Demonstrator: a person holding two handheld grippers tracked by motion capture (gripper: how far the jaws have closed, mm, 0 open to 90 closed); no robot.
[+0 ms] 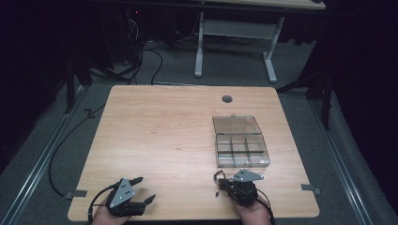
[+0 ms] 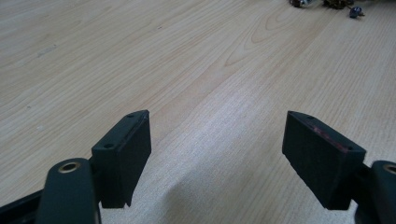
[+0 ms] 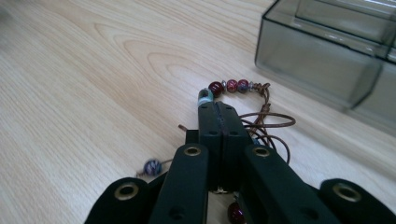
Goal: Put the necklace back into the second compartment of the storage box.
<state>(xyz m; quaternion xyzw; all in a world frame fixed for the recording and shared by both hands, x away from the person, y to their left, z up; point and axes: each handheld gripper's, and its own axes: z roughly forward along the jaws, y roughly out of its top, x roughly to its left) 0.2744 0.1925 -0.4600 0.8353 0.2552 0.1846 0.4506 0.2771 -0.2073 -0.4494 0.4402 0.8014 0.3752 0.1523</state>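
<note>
Wooden table [image 1: 155,136] across most of the high view. Clear compartment box [image 1: 241,149], lid open, right of centre. Left gripper [image 1: 143,190] at lower left, jaws spread wide, holding nothing. Right gripper [image 3: 218,108] at lower centre-right, jaws pressed together on the beaded cord bracelet [image 3: 236,87], just below the box. Probably light, limp, tangle-prone; beads hard and slippery, so better pinched on the cord.
</note>
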